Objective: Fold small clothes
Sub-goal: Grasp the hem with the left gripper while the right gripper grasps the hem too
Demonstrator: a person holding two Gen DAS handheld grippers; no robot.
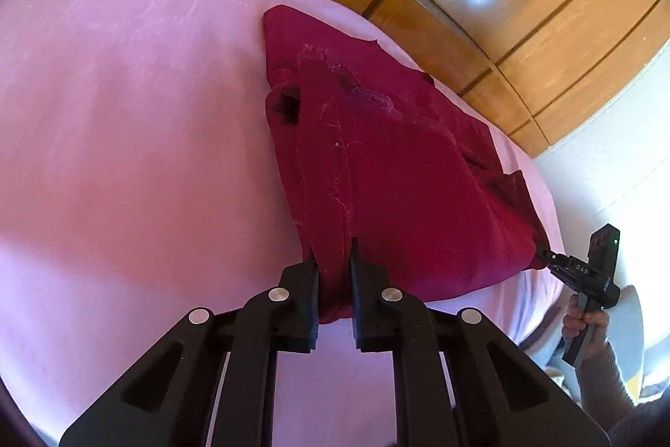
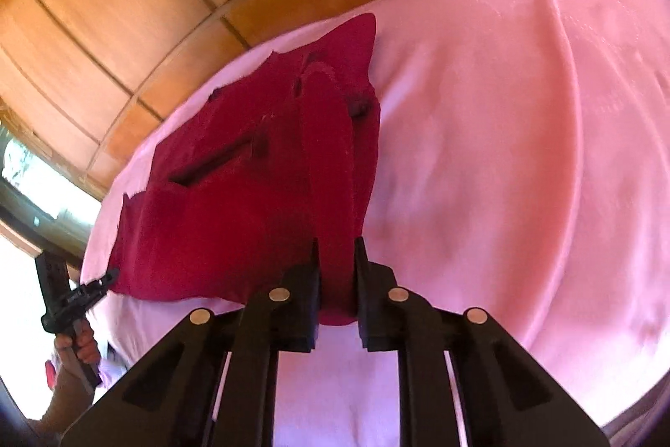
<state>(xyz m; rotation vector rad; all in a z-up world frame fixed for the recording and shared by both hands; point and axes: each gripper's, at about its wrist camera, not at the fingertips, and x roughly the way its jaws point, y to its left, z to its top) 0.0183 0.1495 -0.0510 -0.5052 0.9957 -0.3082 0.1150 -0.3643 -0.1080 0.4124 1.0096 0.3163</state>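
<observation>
Both jaws pinched shut on near corners of the red garment (image 1: 377, 153): left gripper (image 1: 333, 258), right gripper (image 2: 337, 258). Held hem strung across between them, cloth trailing ahead over the pink bed (image 1: 125, 112). Neither hand nearer.

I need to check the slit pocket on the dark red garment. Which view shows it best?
The right wrist view: the slit pocket lies open and dark on the dark red garment, facing the camera. The left wrist view shows only a creased fold near that garment's far edge.
</observation>
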